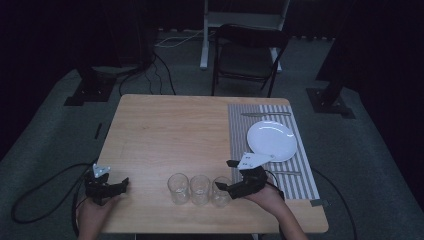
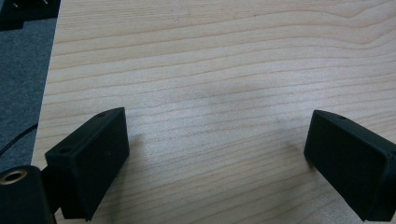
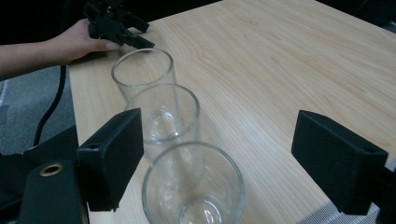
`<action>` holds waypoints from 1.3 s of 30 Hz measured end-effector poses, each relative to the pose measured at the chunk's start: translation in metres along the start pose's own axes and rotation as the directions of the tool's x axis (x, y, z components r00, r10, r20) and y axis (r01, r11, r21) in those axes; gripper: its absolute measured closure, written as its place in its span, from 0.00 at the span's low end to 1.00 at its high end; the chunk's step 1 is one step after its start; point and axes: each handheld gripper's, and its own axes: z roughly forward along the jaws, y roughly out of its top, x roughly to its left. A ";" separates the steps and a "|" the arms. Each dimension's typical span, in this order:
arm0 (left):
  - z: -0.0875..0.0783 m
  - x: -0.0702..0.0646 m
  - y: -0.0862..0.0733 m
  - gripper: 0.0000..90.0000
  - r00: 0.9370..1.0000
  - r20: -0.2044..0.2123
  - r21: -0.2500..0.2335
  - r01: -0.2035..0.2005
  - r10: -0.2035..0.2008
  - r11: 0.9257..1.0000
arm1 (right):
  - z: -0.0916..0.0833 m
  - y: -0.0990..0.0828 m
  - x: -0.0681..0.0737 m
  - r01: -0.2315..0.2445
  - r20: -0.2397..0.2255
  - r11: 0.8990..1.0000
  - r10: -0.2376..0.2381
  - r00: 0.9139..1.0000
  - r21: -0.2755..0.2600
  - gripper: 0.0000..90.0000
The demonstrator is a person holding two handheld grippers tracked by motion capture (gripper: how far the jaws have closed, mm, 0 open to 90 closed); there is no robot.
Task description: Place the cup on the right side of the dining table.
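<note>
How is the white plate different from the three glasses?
The white plate is flat, wide and solid white; the three glasses are tall, narrow and see-through. The plate lies on the striped mat at the table's right side, while the glasses stand in a row on bare wood near the front edge, by the right gripper. All look empty.

place: recording studio or lab | evidence: black curtains around a grey carpeted floor [image 1: 45,130] | dark stand bases [image 1: 87,92] with cables [image 1: 160,75] | lone wooden counter [image 1: 165,135] | folding chair [image 1: 247,57] | staged striped placemat [image 1: 240,130] with white plate [image 1: 271,140]
</note>
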 end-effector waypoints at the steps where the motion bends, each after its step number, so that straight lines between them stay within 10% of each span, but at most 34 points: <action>1: 0.000 0.000 0.000 0.08 1.000 0.000 0.000 0.000 0.000 1.000 | 0.002 0.001 0.001 0.001 -0.008 1.000 -0.001 1.000 -0.001 0.18; 27: 0.000 0.000 0.000 0.08 1.000 0.001 0.000 0.000 0.000 1.000 | 0.068 0.041 0.028 0.070 -0.148 0.993 -0.055 0.987 0.094 0.18; 39: 0.000 0.000 0.000 0.08 1.000 0.001 0.001 0.000 0.000 1.000 | 0.094 0.060 0.039 0.137 -0.189 0.972 -0.101 0.977 0.189 0.18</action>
